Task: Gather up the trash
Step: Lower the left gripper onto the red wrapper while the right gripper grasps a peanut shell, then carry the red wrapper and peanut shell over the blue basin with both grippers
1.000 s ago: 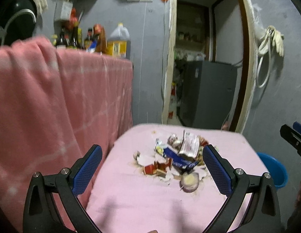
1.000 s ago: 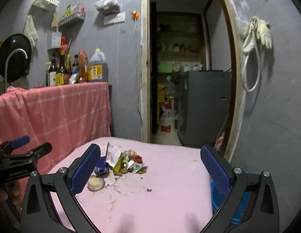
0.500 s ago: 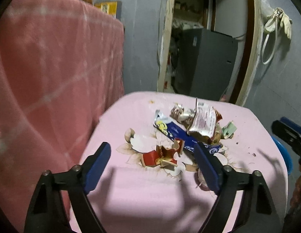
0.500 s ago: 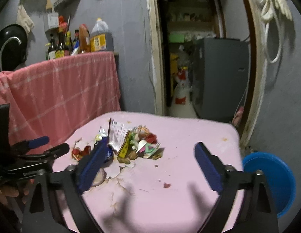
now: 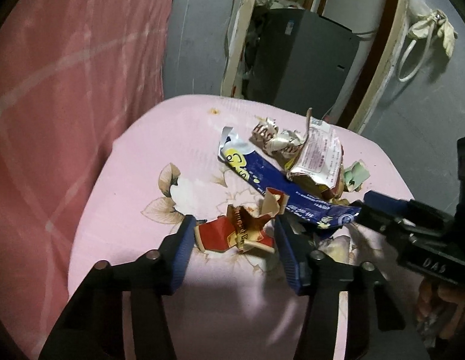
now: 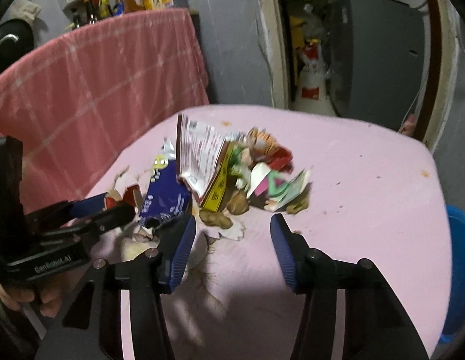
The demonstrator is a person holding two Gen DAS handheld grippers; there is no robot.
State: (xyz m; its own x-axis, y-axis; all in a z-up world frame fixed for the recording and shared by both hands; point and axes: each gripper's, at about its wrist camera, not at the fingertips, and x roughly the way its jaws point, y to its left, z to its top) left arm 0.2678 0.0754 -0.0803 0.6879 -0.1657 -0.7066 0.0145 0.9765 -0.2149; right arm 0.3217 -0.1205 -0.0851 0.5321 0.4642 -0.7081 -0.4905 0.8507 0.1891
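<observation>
A pile of trash lies on the pink table (image 5: pixel 136 180): a torn red carton (image 5: pixel 223 234), a long blue wrapper (image 5: pixel 280 189), a white printed packet (image 5: pixel 319 156) and a crumpled foil wrapper (image 5: pixel 274 141). My left gripper (image 5: pixel 232 228) is low over the table. Its jaws are closing, with the red carton between the pads. My right gripper (image 6: pixel 232 225) is at the pile's near edge. Its jaws are closing too, with only a brown scrap (image 6: pixel 216 220) at the fingertips. From the right wrist the blue wrapper (image 6: pixel 166 192) and white packet (image 6: pixel 199 150) lie just ahead.
A blue bin (image 6: pixel 460 270) stands on the floor past the table's right edge. A pink checked cloth (image 5: pixel 67 90) hangs along the left. Behind the table are a doorway with a grey cabinet (image 5: pixel 301 60) and gloves (image 5: pixel 433 30) hanging on the wall.
Both grippers have dropped and tilted down onto the trash pile, and their jaws have narrowed. The left fingers now flank the red carton; the right ones reach the pile's near edge.
</observation>
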